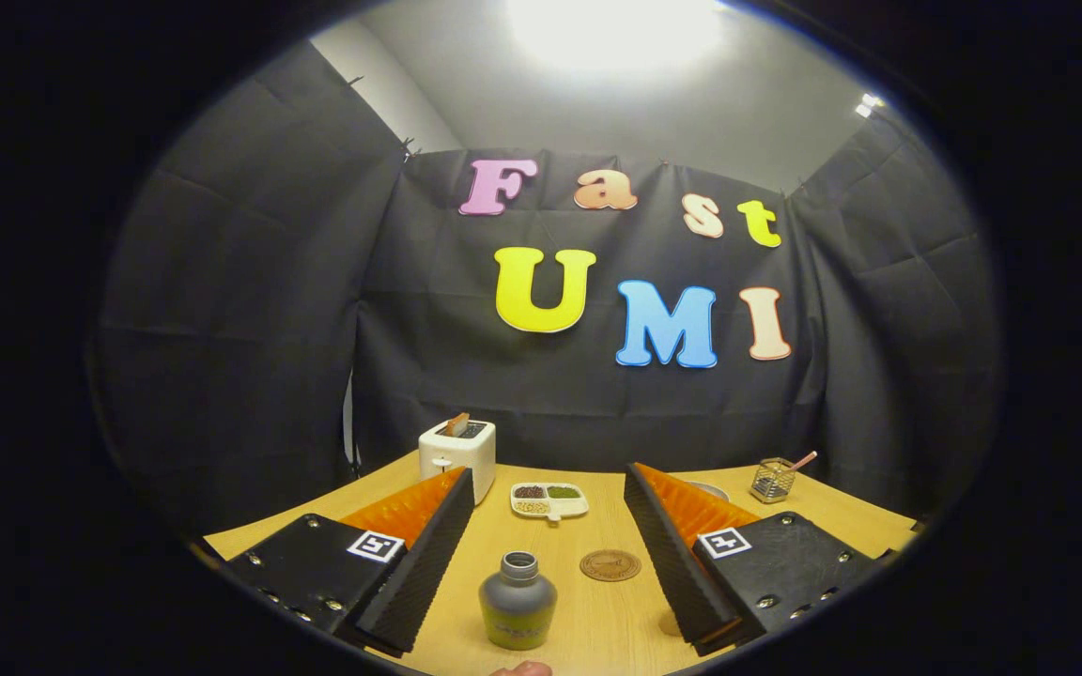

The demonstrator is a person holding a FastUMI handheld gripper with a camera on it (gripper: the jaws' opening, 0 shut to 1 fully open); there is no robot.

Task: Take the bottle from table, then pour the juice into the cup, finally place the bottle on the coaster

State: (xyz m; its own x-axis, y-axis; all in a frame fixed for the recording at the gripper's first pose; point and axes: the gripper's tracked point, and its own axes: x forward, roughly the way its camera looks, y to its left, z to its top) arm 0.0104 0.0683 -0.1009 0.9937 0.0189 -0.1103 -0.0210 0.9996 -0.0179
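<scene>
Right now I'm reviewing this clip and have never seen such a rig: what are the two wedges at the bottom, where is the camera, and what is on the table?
The camera rides on a hand-held gripper and looks forward along its two fingers; those are the wedges. They stand wide open and hold nothing. Between them, on the wooden table, stands a small uncapped bottle. Just beyond it, nearer the other finger, lies a round coaster. Further back are a white toaster with a slice in it, a divided dish of grains, and a wire holder with a spoon-like handle.
</scene>
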